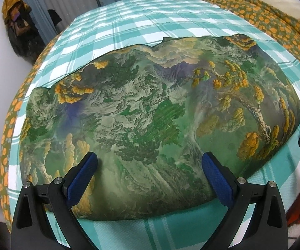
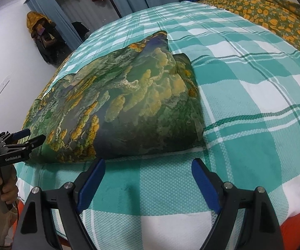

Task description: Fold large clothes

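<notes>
With both grippers, left (image 1: 150,166) and right (image 2: 147,173), gaping empty, each should pinch a near corner of the cloth (image 1: 150,108) squarely.

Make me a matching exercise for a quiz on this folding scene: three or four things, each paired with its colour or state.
Things:
1. garment
2. checked bedsheet
3. left gripper
4. floral blanket

Descriptions:
A. teal and white
B. open, fingers over the cloth's near edge
C. green landscape print, lying folded
D. olive with orange flowers, at the far side

Pairs: 1-C, 2-A, 3-B, 4-D
</notes>
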